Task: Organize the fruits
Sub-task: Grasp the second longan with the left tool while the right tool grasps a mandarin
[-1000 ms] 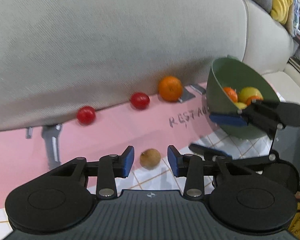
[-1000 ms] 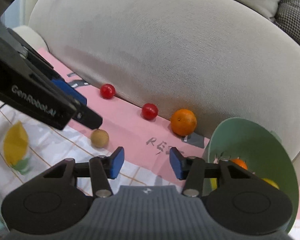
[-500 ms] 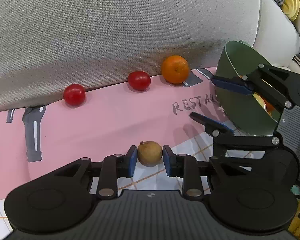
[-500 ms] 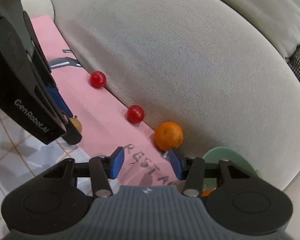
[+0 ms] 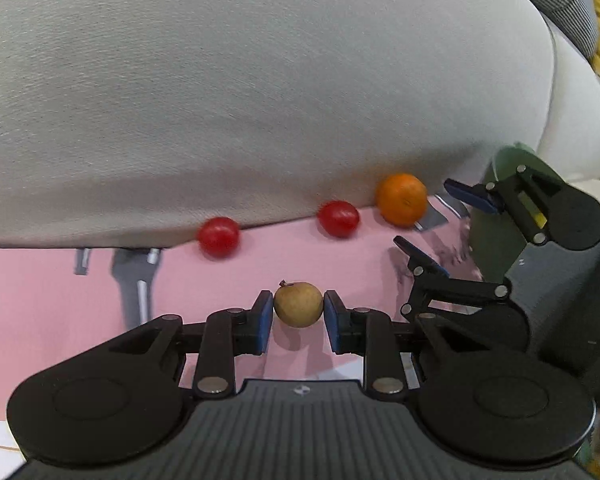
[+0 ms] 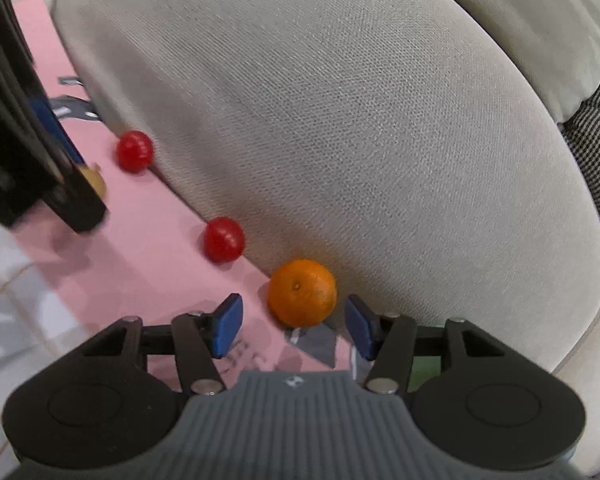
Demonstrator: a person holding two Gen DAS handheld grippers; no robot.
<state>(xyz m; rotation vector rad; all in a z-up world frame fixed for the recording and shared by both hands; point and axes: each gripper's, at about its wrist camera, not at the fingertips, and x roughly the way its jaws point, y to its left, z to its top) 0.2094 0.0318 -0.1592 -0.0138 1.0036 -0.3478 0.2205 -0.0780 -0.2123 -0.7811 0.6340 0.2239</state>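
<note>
**Small brown fruit pinched by the left gripper, orange framed by the right**

The left gripper [image 5: 299, 316] has its two blue-padded jaws closed against the sides of a small round tan-brown fruit with a short stem [image 5: 298, 304], which sits squarely between the pads, over the pink printed cloth mat [image 5: 60, 300]. In the right wrist view the same fruit shows only as a sliver [image 6: 94, 178] behind the dark body of the left gripper at the left edge.

The right gripper [image 6: 296, 326] stands wide apart with nothing between its pads. A round orange citrus fruit [image 6: 302, 293] lies just ahead of it, centred in the gap but touched by neither pad, resting on the mat against the base of the large beige fabric sofa cushion [image 6: 360, 120].

Two small glossy red tomatoes line the same seam where mat meets cushion: one [image 5: 338, 218] just left of the orange, the other [image 5: 217, 236] further left, well apart from it. In the left wrist view the right gripper appears at the right, and behind it a sage-green plastic bowl [image 5: 500, 168] stands tilted; its contents are hidden. A white cloth with a thin orange grid [image 6: 4, 280] lies beyond the pink mat's near edge.
</note>
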